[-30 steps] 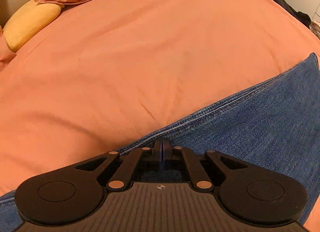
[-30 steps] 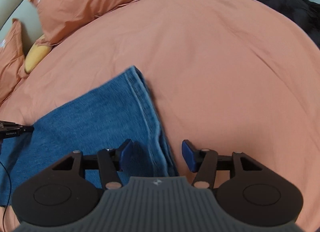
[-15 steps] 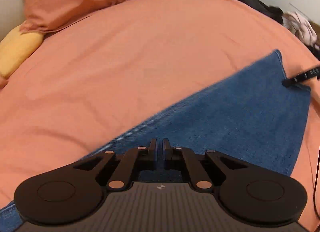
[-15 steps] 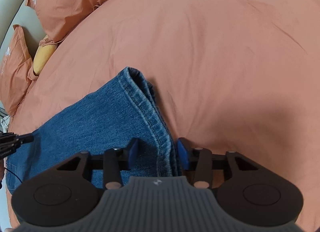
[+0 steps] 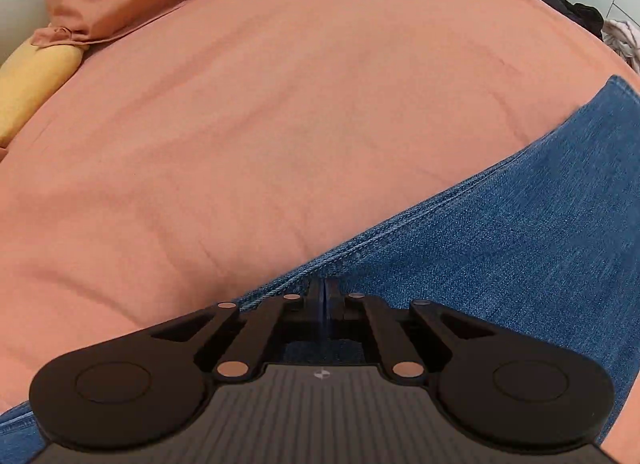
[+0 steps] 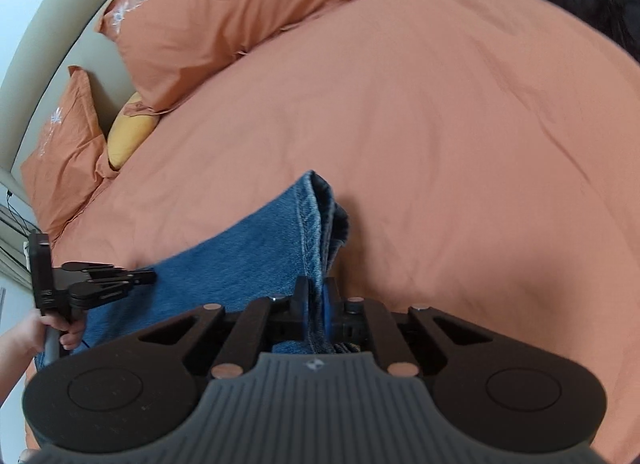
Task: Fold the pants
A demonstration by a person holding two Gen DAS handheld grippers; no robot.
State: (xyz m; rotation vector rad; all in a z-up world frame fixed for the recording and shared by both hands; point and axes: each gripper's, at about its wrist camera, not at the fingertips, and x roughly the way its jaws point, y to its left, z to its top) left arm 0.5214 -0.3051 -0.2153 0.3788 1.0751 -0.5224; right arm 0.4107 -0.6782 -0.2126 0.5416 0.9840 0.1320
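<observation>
the blue denim pants [image 6: 248, 264] lie spread on the bed's salmon-orange cotton sheet [image 6: 460, 136]. the right gripper [image 6: 316, 296] has its jaws pressed narrow on the stacked hem edge of the pants. the left gripper [image 5: 324, 296] has its jaws closed tight on the stitched side seam, denim stretching away to its right. an orange pillow [image 6: 224, 12] and a yellow cushion [image 6: 130, 132] sit at the bed's head
</observation>
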